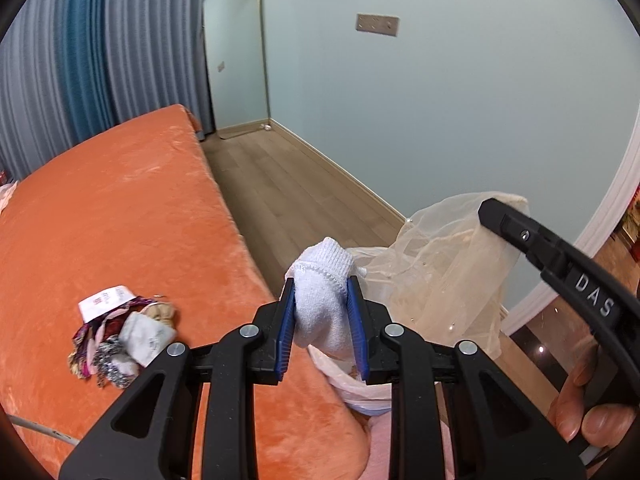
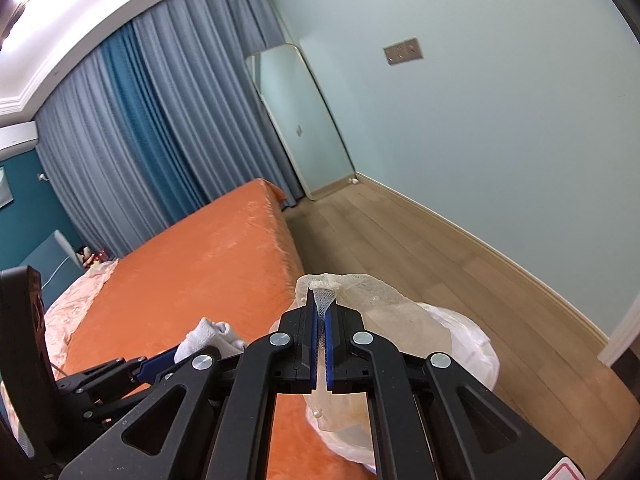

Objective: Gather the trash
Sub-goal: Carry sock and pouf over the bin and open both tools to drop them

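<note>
The bin (image 2: 472, 344) under the sheer netting (image 1: 448, 264) is mostly hidden by its liner. The small pile (image 1: 120, 336) on the bed (image 1: 120, 220) looks like fabric scraps, possibly socks; its label is unreadable.

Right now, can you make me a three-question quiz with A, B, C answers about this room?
1. Where is the small pile of colourful fabric scraps?
A. on the wooden floor
B. on the orange velvet bed cover
C. inside the bag

2. What colour is the knitted sock held by the left gripper?
A. white
B. red
C. black

3. What is the right gripper doing?
A. hanging open
B. lying on the bed
C. pinching the sheer cream mesh fabric

Answers: 1 B, the pile lies on the orange cover. 2 A, the sock between the blue fingers is white. 3 C, its fingers are nearly together with mesh caught between them.
</note>
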The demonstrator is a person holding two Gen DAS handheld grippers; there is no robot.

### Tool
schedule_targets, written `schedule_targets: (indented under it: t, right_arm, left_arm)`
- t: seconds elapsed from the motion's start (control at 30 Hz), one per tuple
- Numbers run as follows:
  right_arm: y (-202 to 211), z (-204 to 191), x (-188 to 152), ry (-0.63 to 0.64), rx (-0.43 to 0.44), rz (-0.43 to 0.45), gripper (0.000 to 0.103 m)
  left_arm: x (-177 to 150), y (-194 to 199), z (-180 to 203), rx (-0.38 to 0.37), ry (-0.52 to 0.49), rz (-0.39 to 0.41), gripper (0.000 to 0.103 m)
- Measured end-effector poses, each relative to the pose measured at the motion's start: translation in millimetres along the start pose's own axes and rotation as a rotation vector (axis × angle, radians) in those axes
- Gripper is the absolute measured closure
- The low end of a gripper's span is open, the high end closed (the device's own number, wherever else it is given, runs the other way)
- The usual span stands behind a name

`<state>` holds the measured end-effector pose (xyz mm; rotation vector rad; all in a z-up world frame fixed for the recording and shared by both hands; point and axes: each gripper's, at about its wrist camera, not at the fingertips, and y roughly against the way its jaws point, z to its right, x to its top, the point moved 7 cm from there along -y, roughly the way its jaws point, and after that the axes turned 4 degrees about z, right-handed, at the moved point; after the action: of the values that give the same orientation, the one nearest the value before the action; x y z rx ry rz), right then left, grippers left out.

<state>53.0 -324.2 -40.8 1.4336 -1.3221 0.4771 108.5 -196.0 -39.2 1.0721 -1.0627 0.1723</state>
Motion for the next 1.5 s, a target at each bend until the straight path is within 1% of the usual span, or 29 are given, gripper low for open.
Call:
schedule_targets:
  t: [0.23, 0.37, 0.8, 0.9, 0.93, 0.97, 1.0, 1.03, 1.07, 1.13, 1.4, 1.5]
  right_arm:
    - [-12.6, 28.6, -20.5, -0.034, -0.028, -0.045, 0.1]
    - [-20.1, 36.9, -27.3, -0.045, -0.036, -0.065, 0.1]
    - [-37.0, 44.9, -31.0, -0.059, -0.044, -0.095, 0.1]
    - [-37.8, 45.3, -31.1, -0.055, -0.047, -0.093, 0.092]
    - [-37.2, 44.5, -31.1, -0.053, -0.052, -0.091, 0.09]
    - [-36.6, 43.9, -31.7, -0.053, -0.056, -0.093, 0.088]
    - [-36.5, 44.4, -31.9, -0.056, -0.06, -0.094, 0.085]
    - [-35.9, 45.7, -32.1, -0.059, -0.065, -0.093, 0.078]
    - [-34.7, 46.9, -32.3, -0.062, -0.07, -0.088, 0.073]
    - [-32.0, 48.4, -32.0, -0.062, -0.078, -0.079, 0.071]
    - [-28.5, 46.0, -29.7, -0.051, -0.085, -0.077, 0.07]
    - [-27.8, 42.6, -27.5, -0.042, -0.086, -0.075, 0.067]
  left_arm:
    - [-2.9, -31.0, 26.4, -0.032, -0.042, -0.032, 0.079]
    - [-4.1, -45.4, 35.6, -0.045, -0.062, -0.048, 0.079]
    - [-6.9, -66.1, 45.4, -0.046, -0.075, -0.07, 0.076]
    - [-7.2, -67.4, 45.4, -0.052, -0.07, -0.073, 0.075]
    - [-6.8, -67.6, 45.3, -0.05, -0.068, -0.072, 0.07]
    - [-6.2, -67.5, 44.9, -0.046, -0.065, -0.069, 0.063]
    - [-5.8, -67.3, 43.8, -0.041, -0.064, -0.066, 0.06]
    - [-5.0, -66.2, 42.2, -0.035, -0.06, -0.059, 0.053]
    - [-4.3, -65.2, 41.5, -0.03, -0.057, -0.054, 0.048]
    - [-2.8, -62.7, 40.2, -0.026, -0.054, -0.043, 0.047]
    - [-0.5, -56.9, 31.9, -0.024, -0.029, -0.038, 0.047]
    - [0.0, -53.6, 25.6, -0.021, -0.017, -0.034, 0.047]
